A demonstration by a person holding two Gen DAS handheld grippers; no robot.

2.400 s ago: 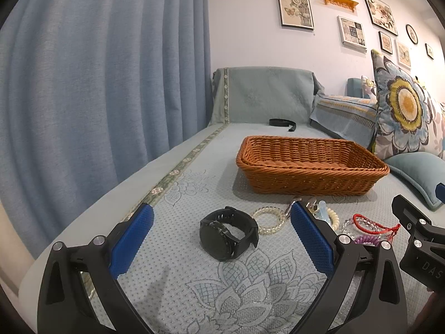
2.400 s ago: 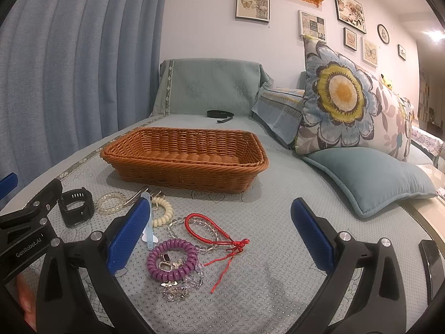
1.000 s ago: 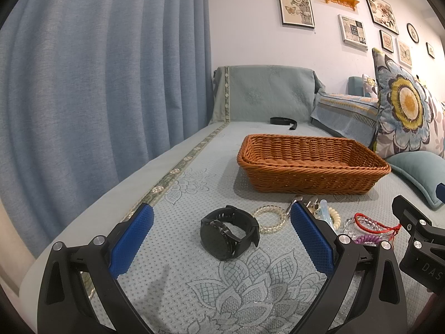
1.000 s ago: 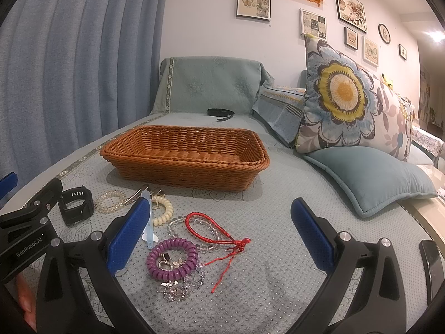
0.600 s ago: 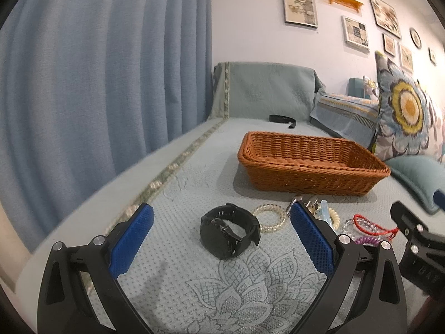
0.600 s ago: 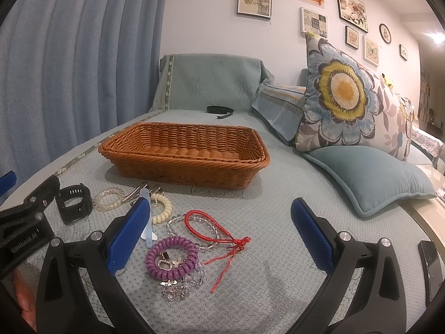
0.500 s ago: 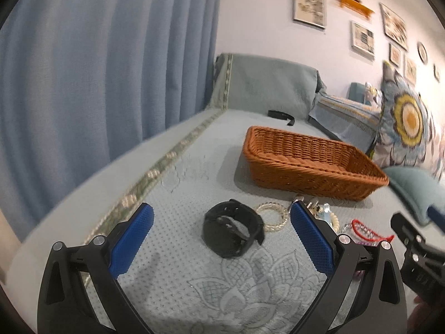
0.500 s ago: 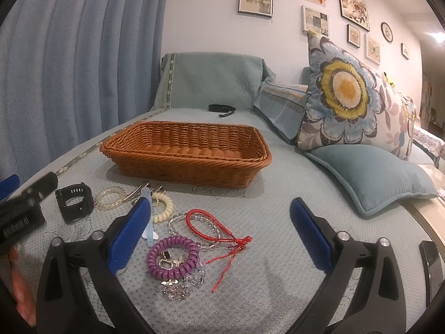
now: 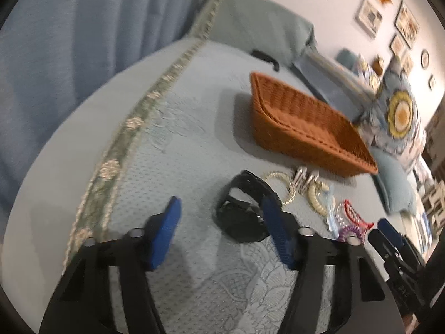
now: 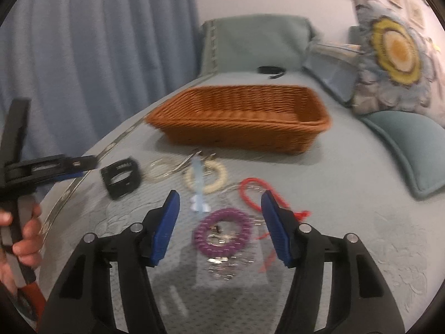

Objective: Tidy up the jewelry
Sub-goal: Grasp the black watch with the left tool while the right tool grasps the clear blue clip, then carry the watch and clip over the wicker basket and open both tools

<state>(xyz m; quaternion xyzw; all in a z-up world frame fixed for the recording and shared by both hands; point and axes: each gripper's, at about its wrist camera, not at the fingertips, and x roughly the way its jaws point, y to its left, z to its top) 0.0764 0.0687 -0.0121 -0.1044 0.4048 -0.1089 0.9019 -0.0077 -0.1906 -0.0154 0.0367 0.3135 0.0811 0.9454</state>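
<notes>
1. The left hand-held gripper [image 9: 221, 232] is tilted down over the sofa cover [image 9: 178, 150]. Its blue pads are closing with nothing pressed between them. The black watch [image 9: 244, 211] lies just ahead, and its right-hand edge is partly hidden behind the right pad.
2. The right hand-held gripper [image 10: 219, 222] is also closing and empty. The purple coil bracelet [image 10: 222, 235] lies on the cover in the gap between the pads, untouched.
3. A tangle of thin silver chain [image 10: 222, 267] sits just below the purple coil; blur makes it hard to separate the pieces.
4. The red cord bracelet [image 10: 251, 192] lies beside the right pad, which covers part of it.
5. Further out lie a cream bead bracelet [image 10: 207, 179], a pale blue clip [image 10: 198, 189] across it, and a clear bead bracelet [image 10: 160, 169] next to the watch.
6. The wicker basket [image 10: 242, 128] stands behind the jewelry, apart from every piece.
7. A teal cushion [image 10: 408, 144] and a floral pillow [image 10: 395, 64] lie to the right, and a blue curtain [image 10: 97, 55] hangs to the left.
8. A person's hand [image 10: 22, 242] grips the left tool's handle at the frame edge.
</notes>
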